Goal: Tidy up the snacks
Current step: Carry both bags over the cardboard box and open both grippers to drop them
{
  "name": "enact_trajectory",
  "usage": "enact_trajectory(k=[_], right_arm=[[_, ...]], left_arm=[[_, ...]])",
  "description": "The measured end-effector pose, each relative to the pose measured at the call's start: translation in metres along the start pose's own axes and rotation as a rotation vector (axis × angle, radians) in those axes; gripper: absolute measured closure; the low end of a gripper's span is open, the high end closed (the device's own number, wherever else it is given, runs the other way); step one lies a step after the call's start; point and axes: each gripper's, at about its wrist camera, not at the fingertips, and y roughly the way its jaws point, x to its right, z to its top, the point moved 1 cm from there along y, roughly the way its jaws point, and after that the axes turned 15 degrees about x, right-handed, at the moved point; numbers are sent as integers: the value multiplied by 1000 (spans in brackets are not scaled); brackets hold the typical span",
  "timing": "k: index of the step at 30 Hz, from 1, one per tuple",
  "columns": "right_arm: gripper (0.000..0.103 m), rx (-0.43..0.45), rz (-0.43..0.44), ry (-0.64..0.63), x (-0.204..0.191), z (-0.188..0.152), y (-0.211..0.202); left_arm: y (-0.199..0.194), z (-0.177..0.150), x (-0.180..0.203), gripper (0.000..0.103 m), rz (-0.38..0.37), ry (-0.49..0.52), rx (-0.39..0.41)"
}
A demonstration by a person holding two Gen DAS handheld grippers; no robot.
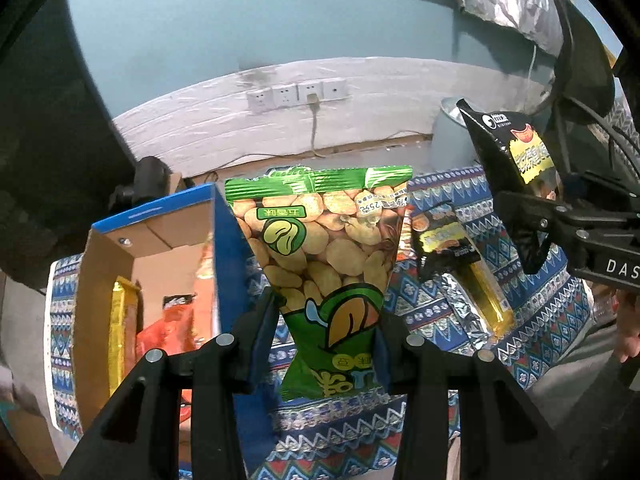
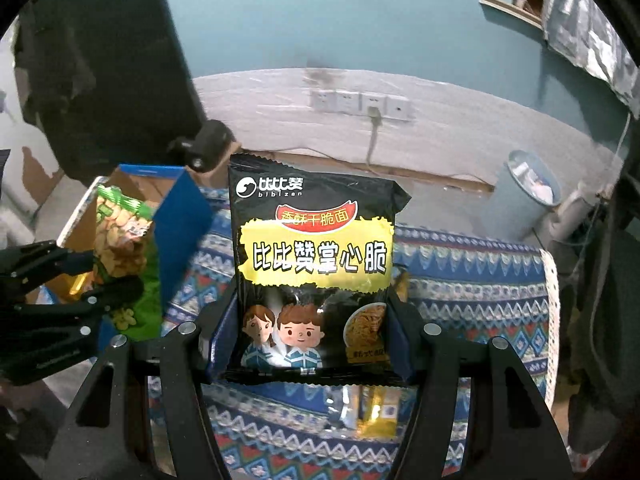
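Observation:
My left gripper is shut on a green bean snack bag, held upside down above the patterned cloth, just right of the blue cardboard box. The box holds an orange packet and a gold packet. My right gripper is shut on a black noodle snack bag, held upright above the cloth. In the left wrist view that bag and the right gripper hang at the right. In the right wrist view the green bag and the left gripper are at the left, by the box.
A black and gold snack packet and a silver one lie on the patterned cloth right of the green bag. A grey bin stands on the floor behind. Wall sockets with a cable are at the back.

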Motion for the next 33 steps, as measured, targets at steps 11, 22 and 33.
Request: enact_trajectory(k=[11,22,33], right_arm=[[40,4,74,-37,-50,14,17],[40,-16,142,-92,-102,22,42],[40,-47,216,-172,-171,29,67]], left_arm=[[-19,-4,-45,60,50,-67,24],[-27,-16,-98,60,98,-163,25],[-34,-37,-145,60,170,-226,10]])
